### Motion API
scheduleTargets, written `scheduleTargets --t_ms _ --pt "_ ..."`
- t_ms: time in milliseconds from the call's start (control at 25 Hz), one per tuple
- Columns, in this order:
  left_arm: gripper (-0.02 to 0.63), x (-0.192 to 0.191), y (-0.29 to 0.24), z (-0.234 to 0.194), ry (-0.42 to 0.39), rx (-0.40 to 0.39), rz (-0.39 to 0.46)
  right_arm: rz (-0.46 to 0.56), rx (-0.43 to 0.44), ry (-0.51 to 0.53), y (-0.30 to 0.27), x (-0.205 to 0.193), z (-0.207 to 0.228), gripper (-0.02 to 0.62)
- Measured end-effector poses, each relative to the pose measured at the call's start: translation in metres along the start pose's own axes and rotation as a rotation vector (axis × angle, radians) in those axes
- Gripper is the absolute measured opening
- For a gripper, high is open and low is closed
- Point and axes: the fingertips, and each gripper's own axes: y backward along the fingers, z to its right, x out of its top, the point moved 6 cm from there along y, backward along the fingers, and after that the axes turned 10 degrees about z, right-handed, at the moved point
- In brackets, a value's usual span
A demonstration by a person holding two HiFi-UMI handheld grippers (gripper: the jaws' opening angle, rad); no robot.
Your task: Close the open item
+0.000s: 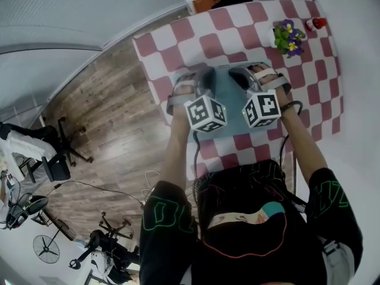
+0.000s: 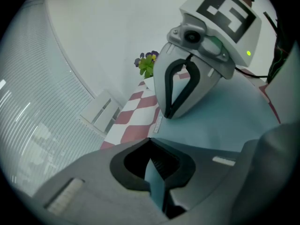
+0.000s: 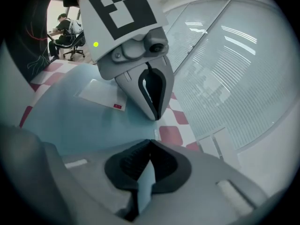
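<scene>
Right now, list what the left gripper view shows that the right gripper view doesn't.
Left gripper view only: potted purple flowers. Right gripper view only: a white label on the teal item, a seated person behind. Both: the checkered tablecloth, and the left claw and right claw each shut on the item's thin teal edge.

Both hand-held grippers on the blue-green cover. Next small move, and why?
Probably lift both together a little to start folding the cover over. The left hand-held gripper and right hand-held gripper are each shut on its thin edge while the rest lies flat on the checked tablecloth; an even lift should avoid twisting it.
</scene>
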Motion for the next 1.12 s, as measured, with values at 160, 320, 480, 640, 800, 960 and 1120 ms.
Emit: scheduleTargets --t_ms 160,320,480,640,800,960,1120 --pt "0.005 0.0 0.001 0.006 0.109 0.033 0.037 -0.019 0.042 -0.085 -0.013 0.011 -0.002 0.003" --pt "0.006 0.001 0.003 0.014 0.108 0.059 0.028 -0.049 0.092 -0.162 -0.017 0.014 0.001 0.003" --pt "0.008 -0.001 0.012 0.011 0.171 0.102 0.013 -0.009 0.042 -0.269 -0.01 0.013 0.006 0.003" --pt "0.008 -0.001 0.043 0.001 0.364 0.15 0.082 0.001 -0.092 -0.414 0.01 0.012 0.009 0.003" --pt "0.008 -0.001 0.07 -0.005 0.398 0.22 0.133 0.029 -0.182 -0.472 0.032 0.025 0.01 0.003" --pt "0.008 0.007 0.094 -0.007 0.453 0.284 0.202 0.081 -0.256 -0.505 0.056 0.045 0.012 0.003" --pt "0.008 0.03 0.113 -0.016 0.465 0.344 0.287 0.122 -0.357 -0.538 0.085 0.05 0.021 0.003"
